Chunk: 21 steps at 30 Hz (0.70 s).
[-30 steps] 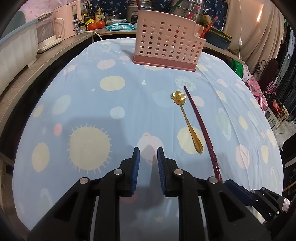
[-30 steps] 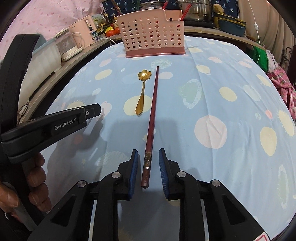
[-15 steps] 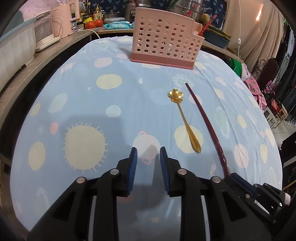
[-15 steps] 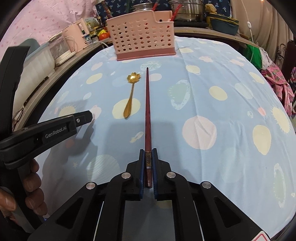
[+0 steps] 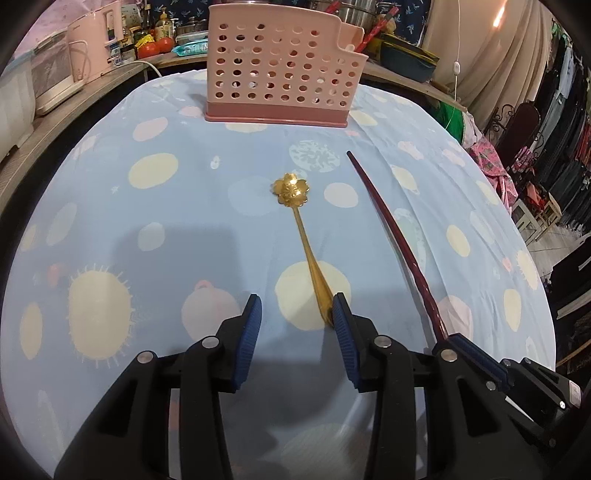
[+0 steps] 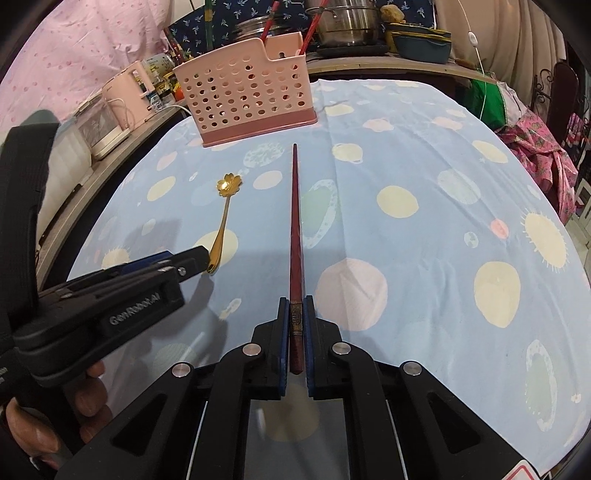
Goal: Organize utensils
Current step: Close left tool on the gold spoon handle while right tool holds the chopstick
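Blue dotted cloth [image 5: 155,206] covers the desk, with kitchen clutter along the back. Dead centre sits the gold spoon [image 5: 304,243], flat on the cloth, its flower bowl pointing at the pink holder [image 5: 280,70] and its handle end right against the inner face of the left tongs' [image 5: 297,317] right-hand pad. Those tongs have just been opening and stand partway apart, with the spoon's tip between them but not pinched. Just to the right, the dark red chopstick [image 6: 295,236] runs straight toward the holder, its thick end clamped tight in the right tongs [image 6: 296,314] and its thin tip stopping short of the holder's base. More red chopsticks [image 6: 308,29] already poke out of the holder's far compartment. A hand [image 6: 48,417] grips the left tool, low in the right wrist view.
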Motion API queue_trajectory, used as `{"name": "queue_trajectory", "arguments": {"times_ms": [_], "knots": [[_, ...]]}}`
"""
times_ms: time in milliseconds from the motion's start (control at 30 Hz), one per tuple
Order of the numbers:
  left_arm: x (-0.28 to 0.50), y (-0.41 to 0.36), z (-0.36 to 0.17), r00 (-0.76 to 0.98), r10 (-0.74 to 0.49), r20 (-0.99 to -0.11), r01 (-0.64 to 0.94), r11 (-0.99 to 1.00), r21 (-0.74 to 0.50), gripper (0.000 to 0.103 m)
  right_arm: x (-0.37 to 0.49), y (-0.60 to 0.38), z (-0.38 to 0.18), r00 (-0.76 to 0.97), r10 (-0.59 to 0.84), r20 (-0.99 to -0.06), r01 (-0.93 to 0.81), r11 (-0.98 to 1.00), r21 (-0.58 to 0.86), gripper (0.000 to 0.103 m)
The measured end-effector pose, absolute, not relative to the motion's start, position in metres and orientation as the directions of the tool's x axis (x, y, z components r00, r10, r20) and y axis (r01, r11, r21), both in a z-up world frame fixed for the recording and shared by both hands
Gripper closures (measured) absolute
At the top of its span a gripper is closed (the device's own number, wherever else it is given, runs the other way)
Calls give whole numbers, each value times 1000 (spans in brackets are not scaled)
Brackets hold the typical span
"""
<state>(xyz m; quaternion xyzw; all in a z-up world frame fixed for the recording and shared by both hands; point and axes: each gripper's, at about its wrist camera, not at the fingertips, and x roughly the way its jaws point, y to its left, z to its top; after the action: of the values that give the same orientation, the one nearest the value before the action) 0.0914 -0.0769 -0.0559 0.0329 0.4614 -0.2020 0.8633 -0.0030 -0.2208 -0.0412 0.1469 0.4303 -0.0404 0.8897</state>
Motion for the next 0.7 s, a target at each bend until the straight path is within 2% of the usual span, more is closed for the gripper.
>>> {"name": "queue_trajectory", "arguments": {"times_ms": [300,367,533,700], "knots": [[95,-88,-58,496,-322,-807,392,912,-123,66,-1,-228,-46,623,73,-779,204,946,252,96],[92,-88,-59,498,-323,-805,398,910,-119,70,0,-229,-47,622,77,-780,207,944,257,96],[90,-85,-59,489,-342,-803,410,902,-135,91,0,-230,-48,622,82,-779,207,942,265,96],[90,-79,-58,476,-361,-802,405,899,-165,92,-2,-230,-46,625,85,-776,205,941,269,96]]}}
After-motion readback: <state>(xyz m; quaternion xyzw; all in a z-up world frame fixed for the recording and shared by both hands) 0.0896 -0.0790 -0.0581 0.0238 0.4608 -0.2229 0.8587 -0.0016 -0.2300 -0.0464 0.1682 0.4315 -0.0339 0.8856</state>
